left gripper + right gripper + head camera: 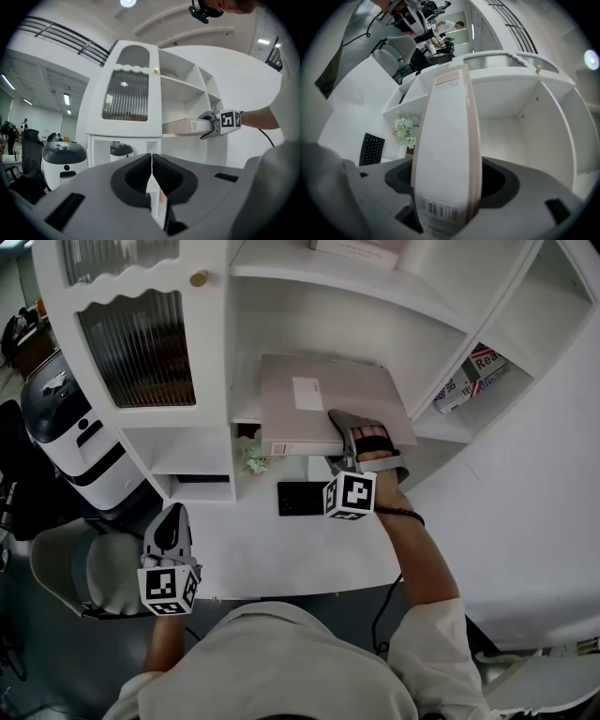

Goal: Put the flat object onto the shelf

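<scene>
Head view has the flat box (323, 404) lying on the middle shelf (246, 399) of the white cabinet, its near edge sticking out past the shelf front above the desk (281, 549). The right gripper (367, 442) is at that near edge with its jaws apart on either side of it; the right gripper view shows the box's edge standing between the pads with dark gaps beside it, so I judge it is not clamped. The left gripper (169, 531) hangs low on the near left, jaws together on nothing. The main risk is the overhang: if too little of the box rests on the board, or a pad catches the edge when the gripper draws back, the box could tip or slide off onto the keyboard (300, 498) and the small flowers (251, 457) below. The box looks like matte, pale beige cardboard, thin and rectangular, with a white label on top and a barcode sticker on the near edge. The shelf is smooth white painted board, likely slippery.
</scene>
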The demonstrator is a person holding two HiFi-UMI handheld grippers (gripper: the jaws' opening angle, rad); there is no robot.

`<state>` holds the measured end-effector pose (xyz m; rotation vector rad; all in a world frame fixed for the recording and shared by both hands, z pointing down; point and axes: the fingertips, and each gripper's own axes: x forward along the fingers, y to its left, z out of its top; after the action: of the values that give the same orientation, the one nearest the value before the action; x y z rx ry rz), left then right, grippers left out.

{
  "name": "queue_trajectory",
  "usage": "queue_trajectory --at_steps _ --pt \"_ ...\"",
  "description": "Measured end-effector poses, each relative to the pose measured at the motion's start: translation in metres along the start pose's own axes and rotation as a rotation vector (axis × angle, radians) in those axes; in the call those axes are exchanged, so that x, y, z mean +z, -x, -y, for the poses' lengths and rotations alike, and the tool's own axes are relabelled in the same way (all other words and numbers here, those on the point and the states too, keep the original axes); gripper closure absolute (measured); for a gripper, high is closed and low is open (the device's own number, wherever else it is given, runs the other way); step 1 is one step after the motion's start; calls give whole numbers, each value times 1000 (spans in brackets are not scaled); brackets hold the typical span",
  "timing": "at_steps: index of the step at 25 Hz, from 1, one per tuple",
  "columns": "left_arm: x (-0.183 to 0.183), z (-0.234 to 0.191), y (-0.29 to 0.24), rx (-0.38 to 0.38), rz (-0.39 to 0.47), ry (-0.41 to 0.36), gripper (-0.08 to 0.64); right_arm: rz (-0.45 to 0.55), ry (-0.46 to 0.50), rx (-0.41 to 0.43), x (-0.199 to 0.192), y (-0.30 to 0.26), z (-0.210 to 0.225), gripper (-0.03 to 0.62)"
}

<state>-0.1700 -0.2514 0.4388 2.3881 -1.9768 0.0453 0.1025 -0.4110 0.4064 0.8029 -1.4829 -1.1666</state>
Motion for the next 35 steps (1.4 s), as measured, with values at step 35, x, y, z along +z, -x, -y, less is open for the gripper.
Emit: queue_trajectory --at_steps 35 --pt "-14 -3 -14 61 -32 16 554 95 -63 268 -8 -42 11 172"
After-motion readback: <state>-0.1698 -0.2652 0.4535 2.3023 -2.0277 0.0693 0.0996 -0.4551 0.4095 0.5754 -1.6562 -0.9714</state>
